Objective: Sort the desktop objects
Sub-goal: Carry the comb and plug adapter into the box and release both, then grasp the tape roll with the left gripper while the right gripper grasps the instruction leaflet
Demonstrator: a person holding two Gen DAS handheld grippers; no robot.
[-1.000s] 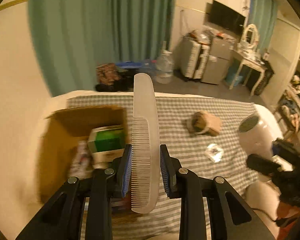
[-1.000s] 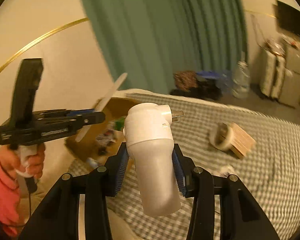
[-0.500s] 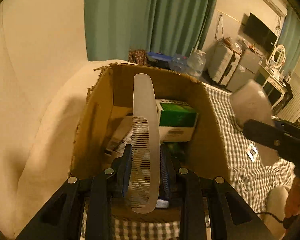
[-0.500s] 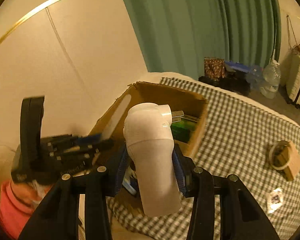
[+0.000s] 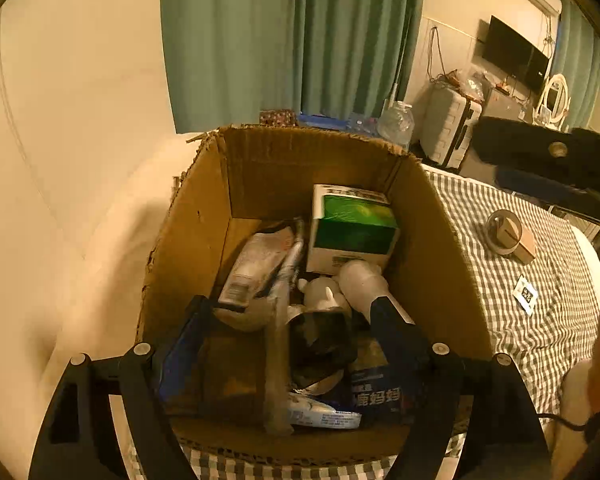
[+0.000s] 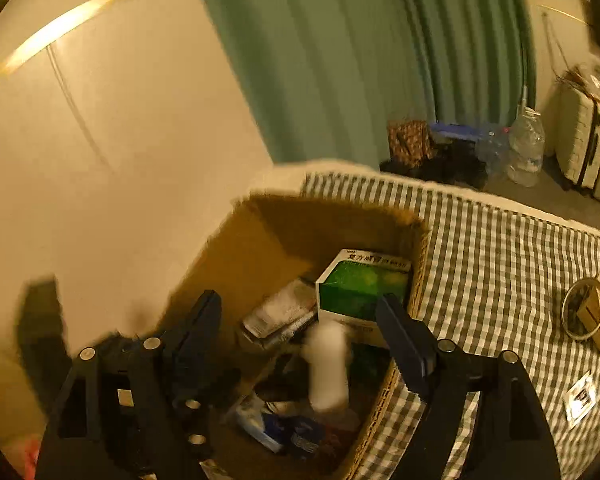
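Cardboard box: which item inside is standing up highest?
The green-and-white carton, at the far right corner of the cardboard box. The comb, white plug adapter and packets lie low around it.

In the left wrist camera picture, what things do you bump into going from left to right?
Cream wall → cardboard box → green and white carton inside it → tape roll on the checked cloth → small white card.

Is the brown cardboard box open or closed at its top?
Open. The brown cardboard box has no flaps over its top, and the green-and-white carton and white plug adapter inside show from above in both views.
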